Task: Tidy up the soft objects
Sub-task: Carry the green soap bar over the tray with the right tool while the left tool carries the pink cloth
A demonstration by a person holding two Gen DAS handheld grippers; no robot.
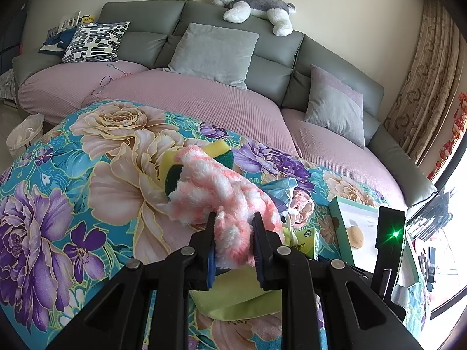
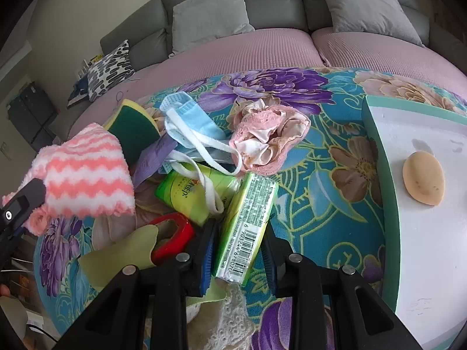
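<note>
A pile of soft things lies on a floral blanket [image 1: 58,175]. My left gripper [image 1: 236,221] is shut on one end of a fluffy pink-and-white striped cloth [image 1: 216,186], which trails forward over a yellow-green sponge [image 1: 172,175]. That same cloth [image 2: 87,180] hangs at the left of the right wrist view. There my right gripper [image 2: 239,233] is shut on a green tissue pack [image 2: 248,227] with a barcode, its pads against both long sides. Beyond it lie a second green pack [image 2: 189,195], a blue face mask [image 2: 189,122], a pink lace scrunchie [image 2: 271,137] and the sponge [image 2: 131,128].
A white, teal-edged box [image 2: 423,233] with a beige makeup sponge [image 2: 423,178] stands at the right. A red ring [image 2: 172,236], a yellow-green cloth [image 2: 122,256] and cream lace [image 2: 230,315] lie near my fingers. A grey sofa [image 1: 262,46] with cushions and a plush dog [image 1: 254,5] stands behind.
</note>
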